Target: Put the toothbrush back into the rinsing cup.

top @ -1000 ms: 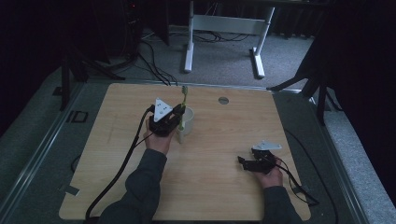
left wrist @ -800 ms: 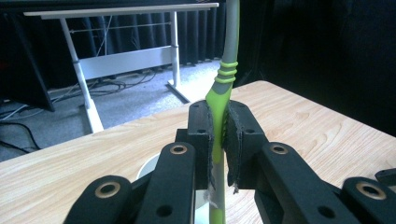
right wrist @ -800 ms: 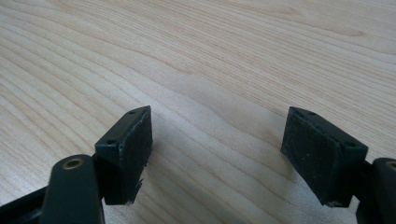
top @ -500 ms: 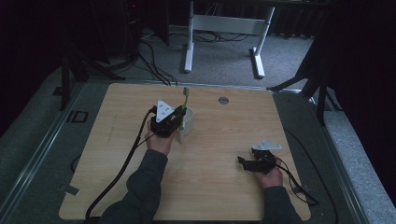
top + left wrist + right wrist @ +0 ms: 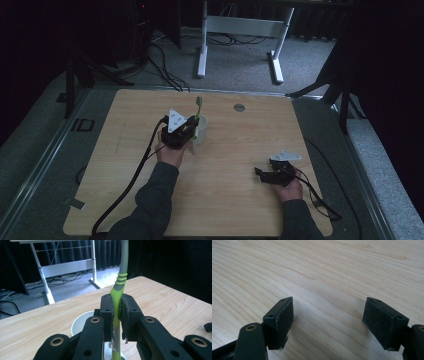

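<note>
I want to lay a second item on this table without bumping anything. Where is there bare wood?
Bare wood lies along the table's left side, outside the left gripper's cable, and across the far right corner beyond the round grommet. The strip between the two hands is also free. It is crowded around the white cup and toothbrush, and near the right gripper.

Matt pale wood-grain table [image 5: 240,150], glossy plastic toothbrush [image 5: 119,287]
</note>
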{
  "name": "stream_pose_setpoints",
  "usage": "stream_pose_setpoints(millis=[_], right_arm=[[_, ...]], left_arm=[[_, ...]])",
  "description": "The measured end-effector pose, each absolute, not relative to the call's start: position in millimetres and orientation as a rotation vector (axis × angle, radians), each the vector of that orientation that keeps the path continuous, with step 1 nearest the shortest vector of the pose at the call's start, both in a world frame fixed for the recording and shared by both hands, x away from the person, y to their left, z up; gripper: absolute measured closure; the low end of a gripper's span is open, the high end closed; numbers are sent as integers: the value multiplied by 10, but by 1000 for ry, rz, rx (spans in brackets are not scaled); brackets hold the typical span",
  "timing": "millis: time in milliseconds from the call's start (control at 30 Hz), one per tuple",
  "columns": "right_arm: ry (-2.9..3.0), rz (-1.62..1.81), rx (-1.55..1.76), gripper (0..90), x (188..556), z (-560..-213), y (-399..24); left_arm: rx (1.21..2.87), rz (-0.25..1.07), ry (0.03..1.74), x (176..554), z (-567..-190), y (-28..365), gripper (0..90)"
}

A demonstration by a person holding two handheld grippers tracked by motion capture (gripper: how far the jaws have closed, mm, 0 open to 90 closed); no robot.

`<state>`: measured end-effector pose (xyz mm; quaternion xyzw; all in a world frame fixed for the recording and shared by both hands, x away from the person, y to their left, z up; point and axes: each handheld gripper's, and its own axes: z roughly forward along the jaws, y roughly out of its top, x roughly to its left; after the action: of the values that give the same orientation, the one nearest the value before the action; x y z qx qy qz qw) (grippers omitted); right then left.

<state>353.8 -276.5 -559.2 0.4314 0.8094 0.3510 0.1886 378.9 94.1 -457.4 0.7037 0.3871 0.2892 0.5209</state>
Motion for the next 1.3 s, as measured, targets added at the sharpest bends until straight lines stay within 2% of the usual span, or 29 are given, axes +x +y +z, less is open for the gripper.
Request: stream_pose_setpoints(millis=[633,800,967,1300], right_arm=[[2276,988,1213,242,3538,-5592,-2765],[2276,987,1212,242,3539,-5593,-2765],[2276,988,1214,242,3538,-5592,-2765],[2276,988,1213,242,3538,-5592,-2765]], left_arm=[[1722,675,951,3755,-4683,980,807],[1756,661,952,3755,-4716,957,749],[1787,662,966,3737,-4772,945,654],[1772,642,985,3707,-4814,1041,532]])
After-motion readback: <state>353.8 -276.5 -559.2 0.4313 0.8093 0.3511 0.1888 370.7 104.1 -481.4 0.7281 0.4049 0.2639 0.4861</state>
